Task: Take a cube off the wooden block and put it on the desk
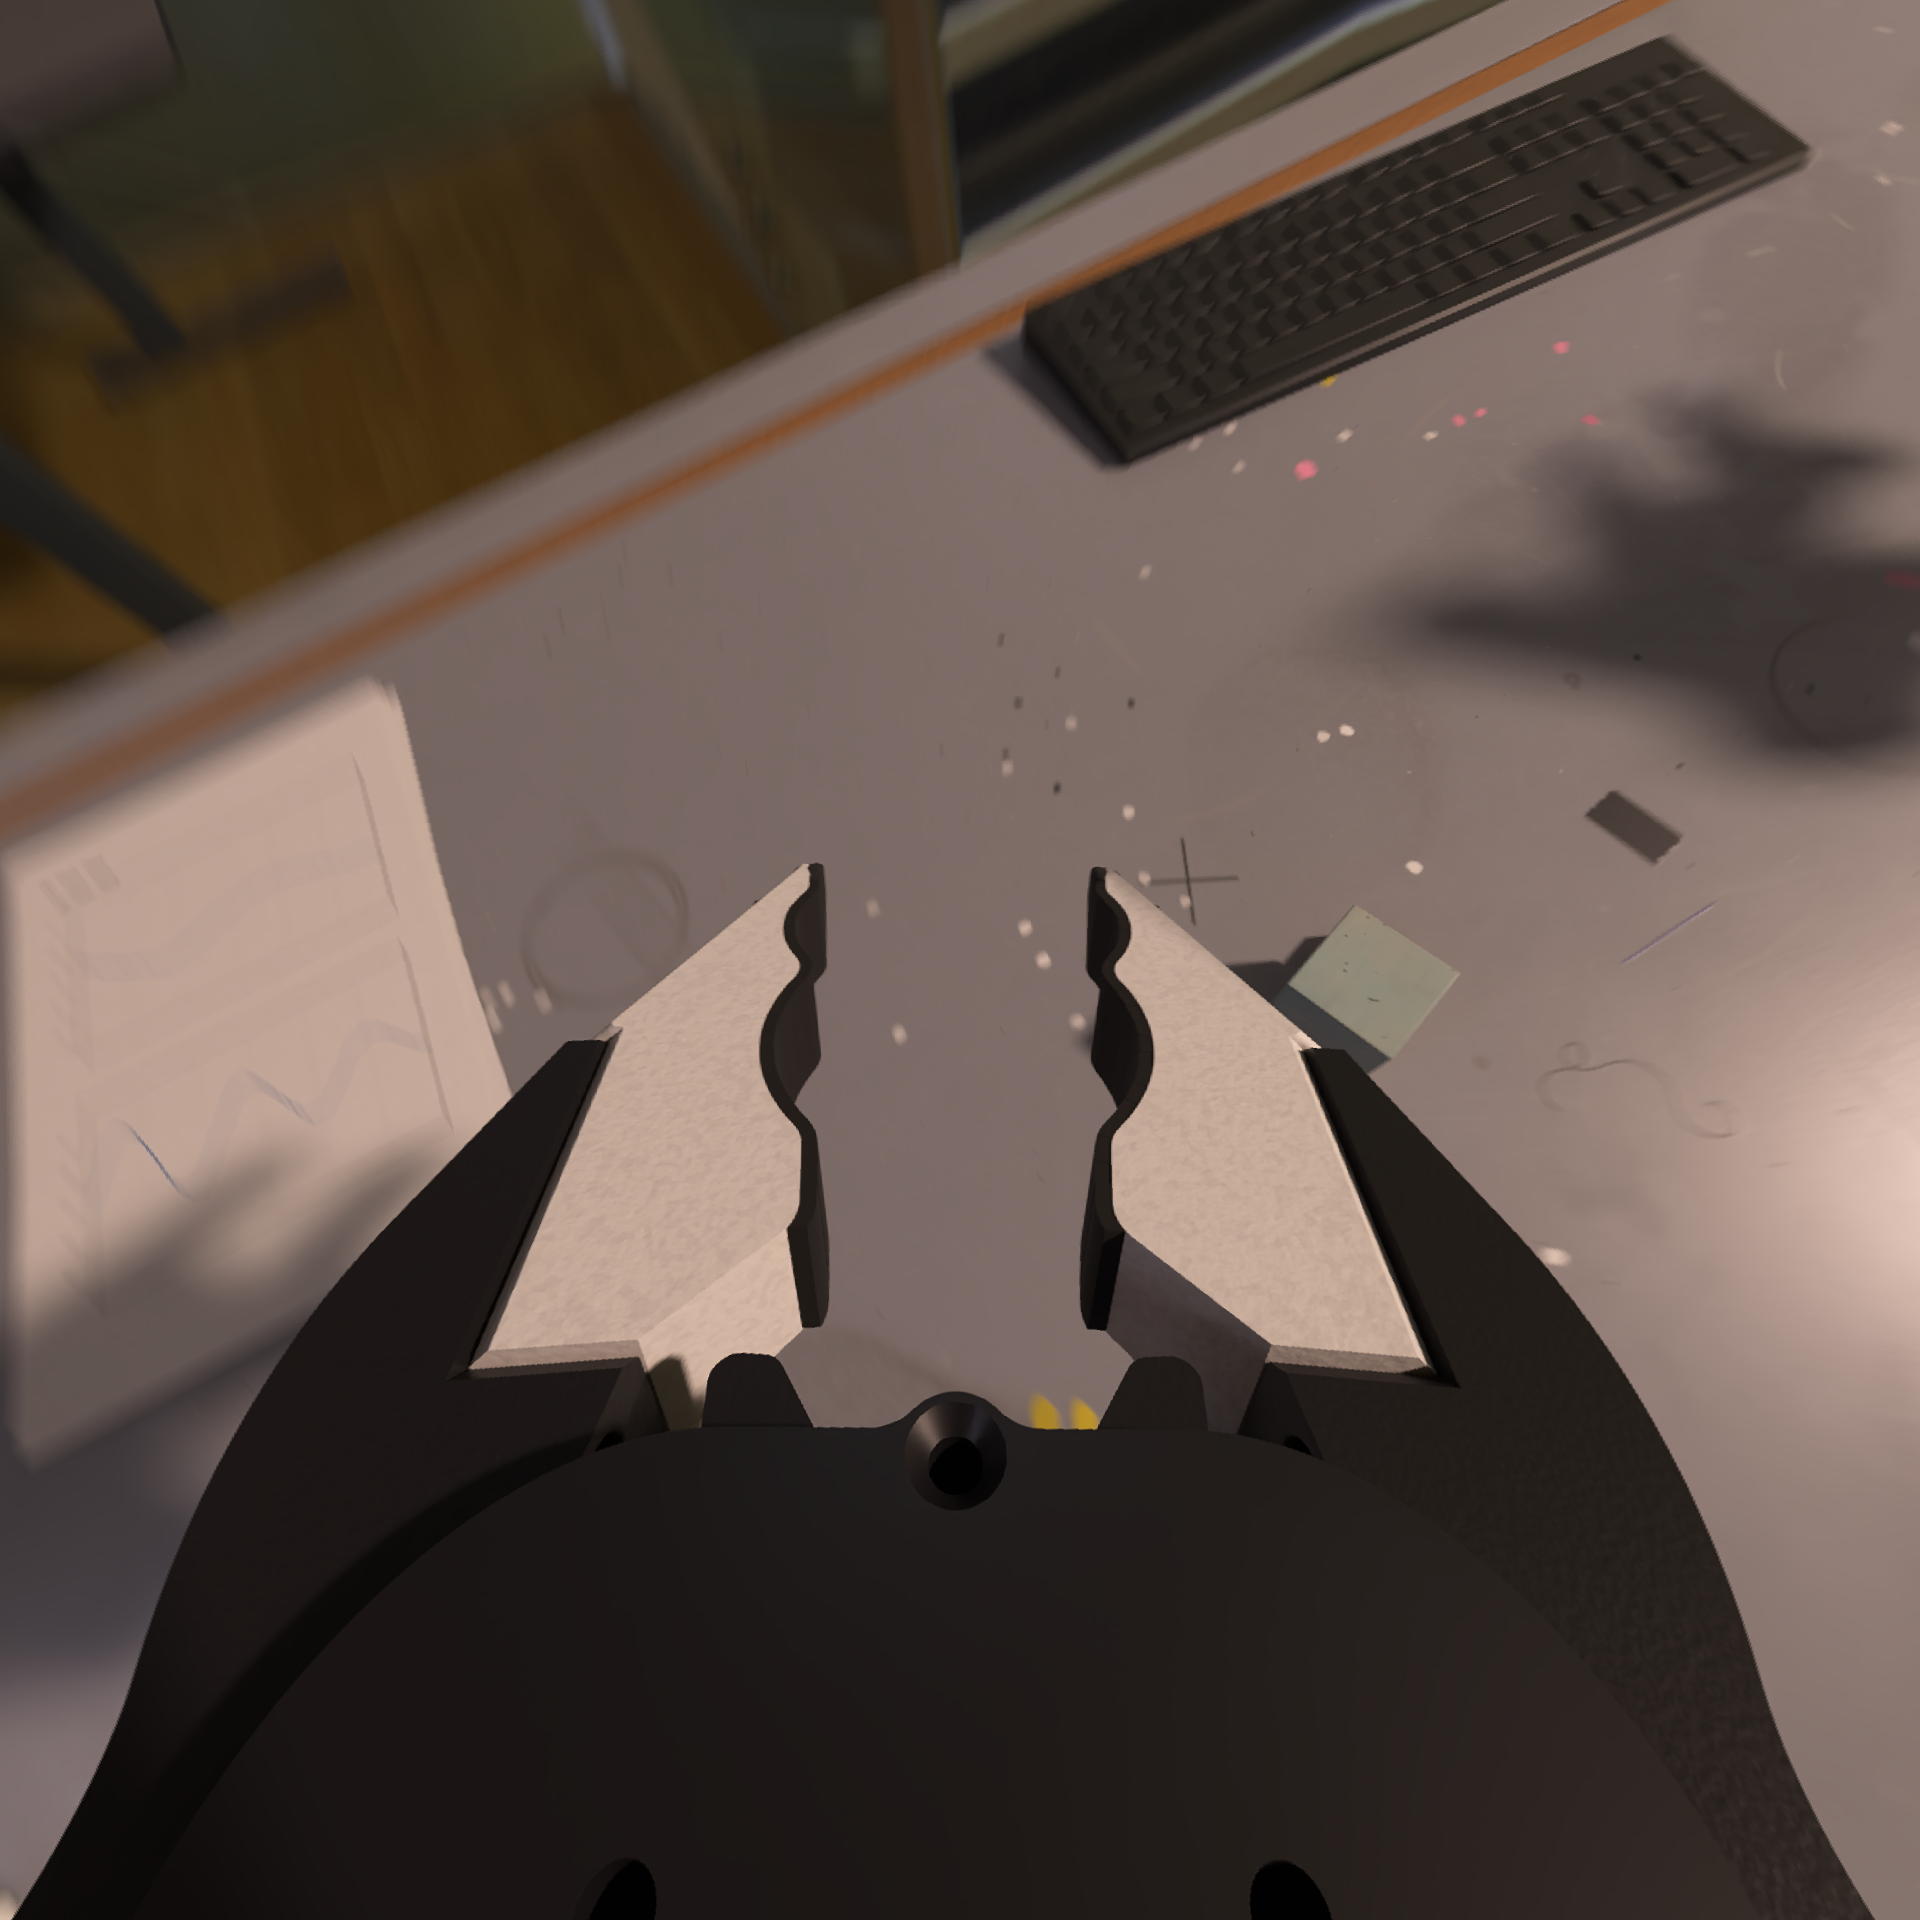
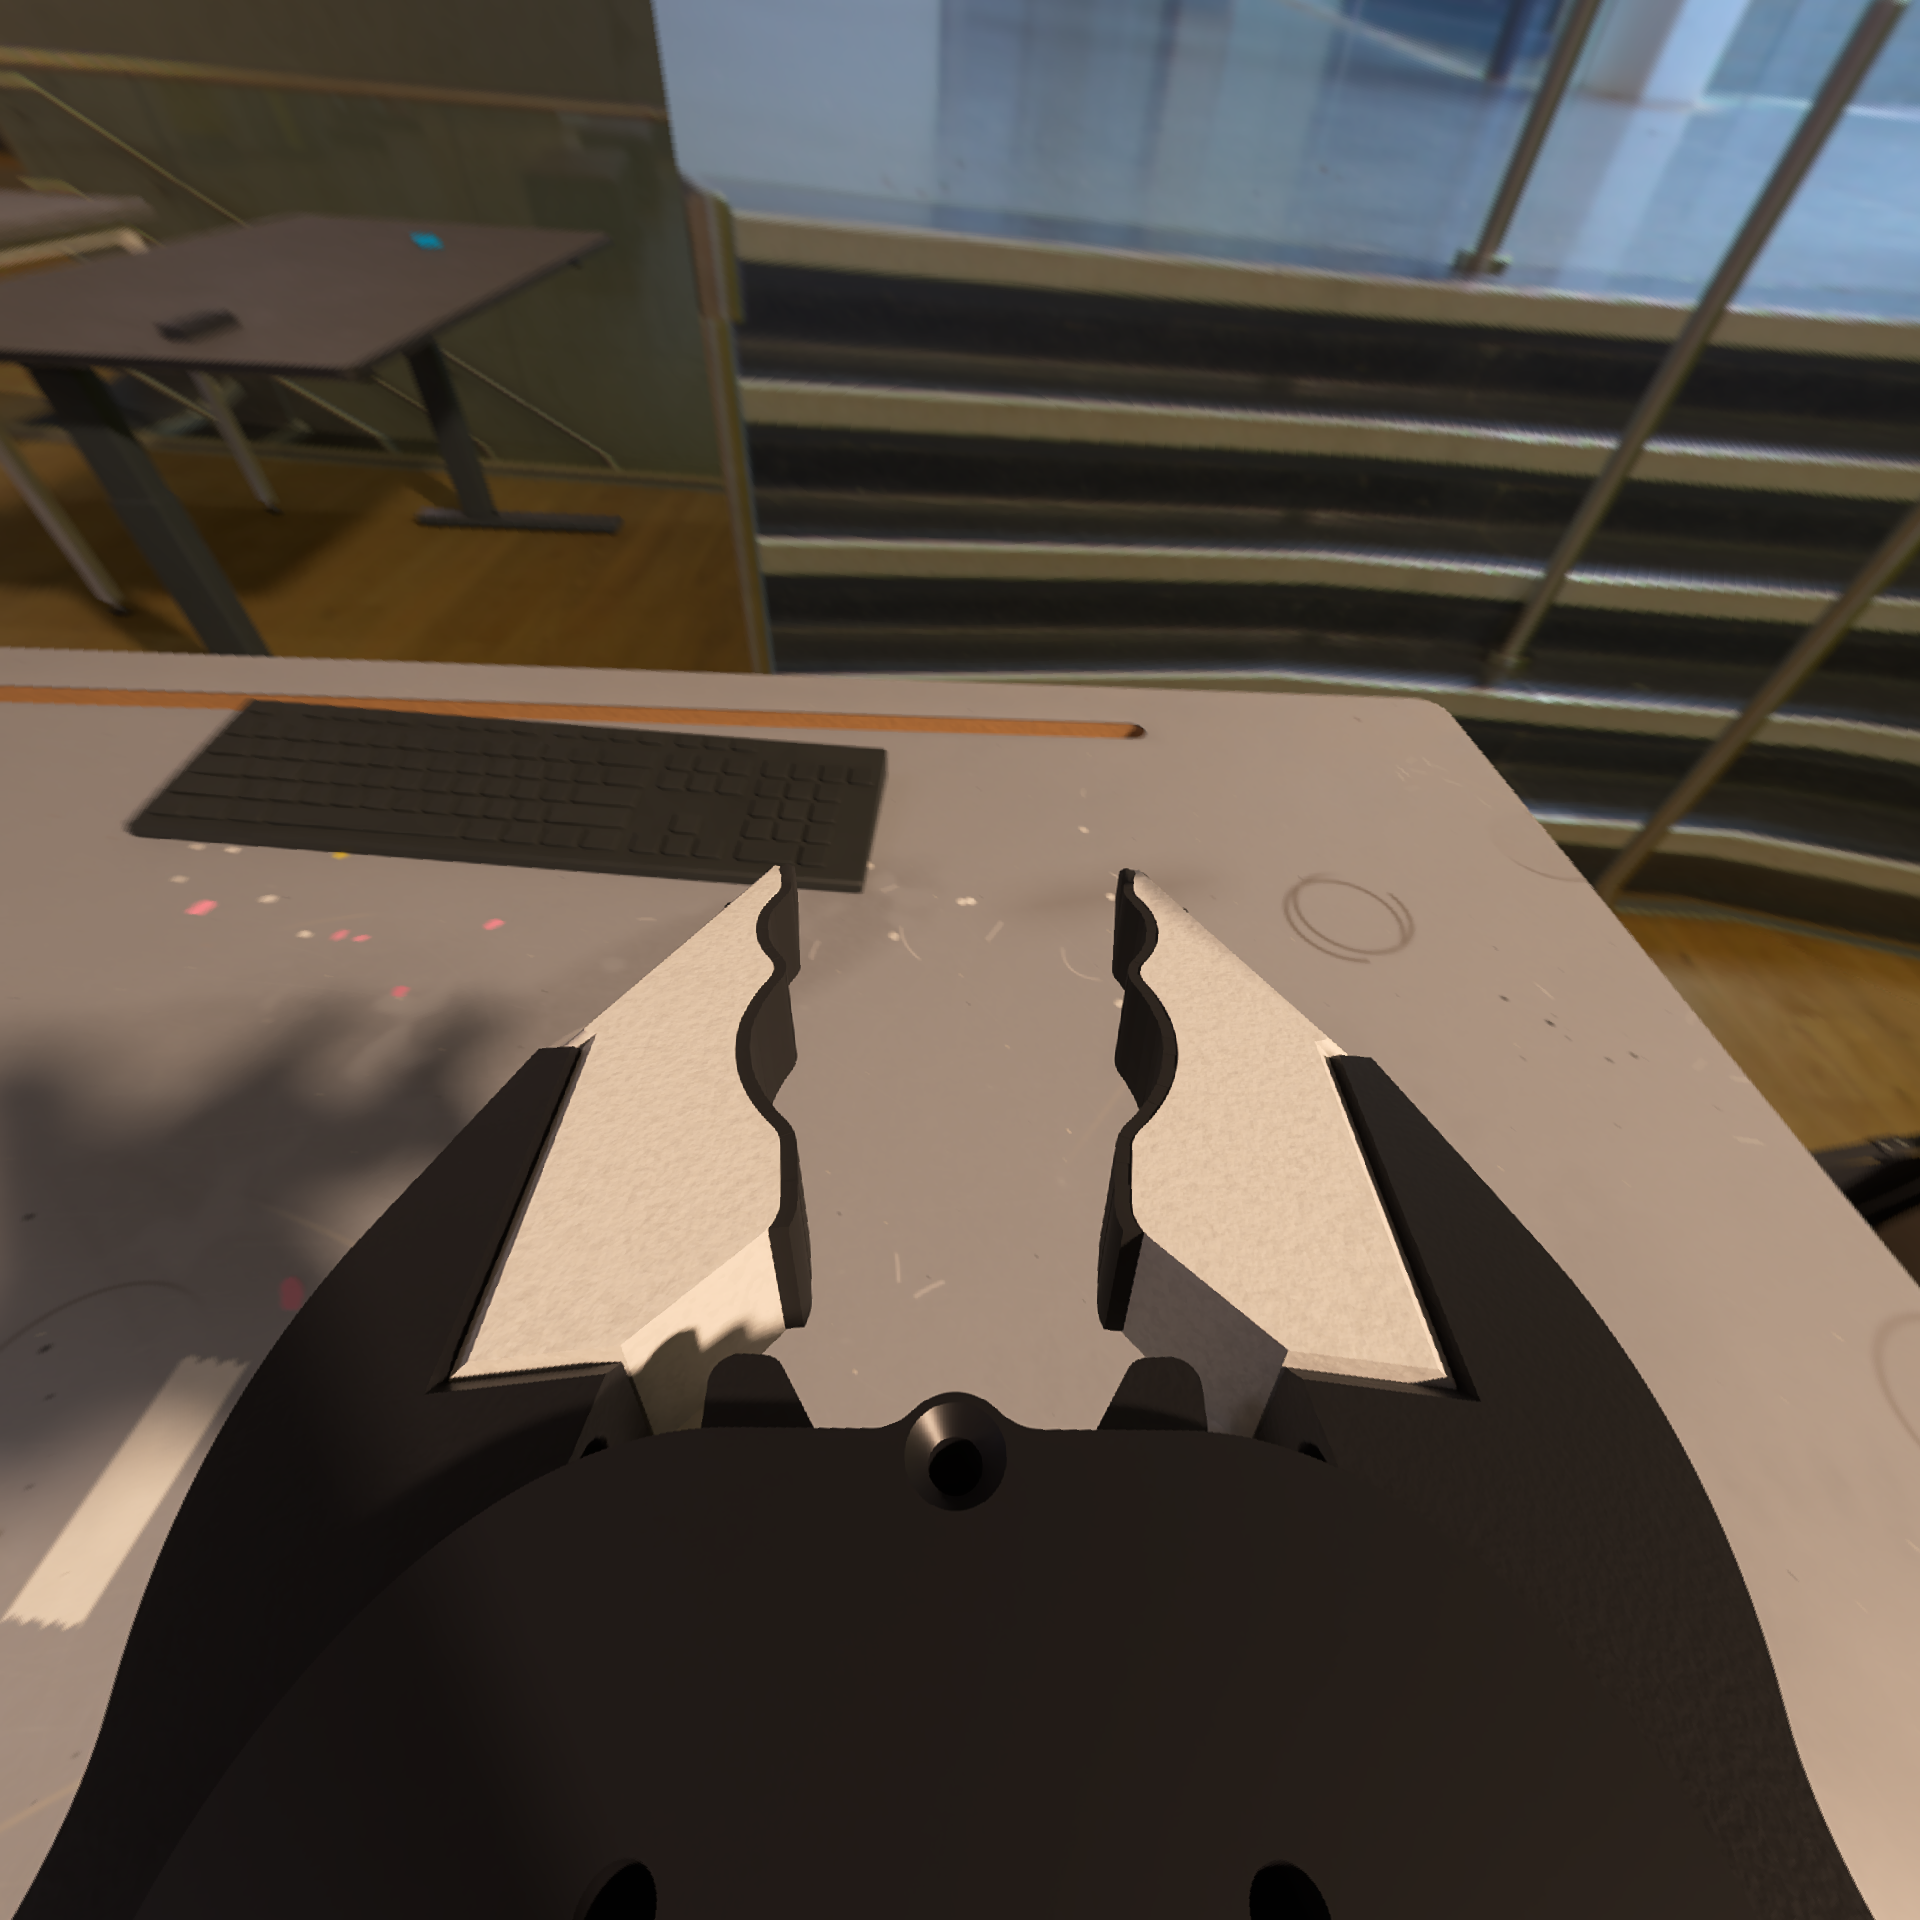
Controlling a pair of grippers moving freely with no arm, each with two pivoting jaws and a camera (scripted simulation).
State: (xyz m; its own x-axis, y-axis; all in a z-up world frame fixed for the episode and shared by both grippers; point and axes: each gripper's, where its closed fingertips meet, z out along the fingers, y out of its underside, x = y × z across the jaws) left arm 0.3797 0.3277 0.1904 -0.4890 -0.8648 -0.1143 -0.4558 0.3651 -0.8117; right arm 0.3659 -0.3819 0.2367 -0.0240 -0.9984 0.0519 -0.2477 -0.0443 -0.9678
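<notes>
The left hand-held gripper [image 1: 956, 894] is hanging over the grey, speckled table [image 1: 831, 675] with its two white fingers spread apart and nothing between them. A small pale green cube [image 1: 1371, 977] is sitting flat on the table just to the right of the right fingertip, a little past it, and partly hiding behind that finger. It is not in the gap between the fingers, so I am thinking the left hand-held gripper needs to slide to its right before it can close on the cube. The cube's sides are turning a bit crooked to the fingers. I am not seeing any wooden block in either view, so I cannot tell if this cube has come off it. A tiny bit of yellow is peeking out low between the fingers, too hidden to name. The right hand-held gripper [image 2: 951, 894] is also standing open and holding nothing, pointing at bare table in front of the flat black keyboard [image 2: 520, 795], and no cube is showing there. So the left one looks nearer to the cube. A white sheet of paper [image 1: 208, 1039] is lying off to the left.
</notes>
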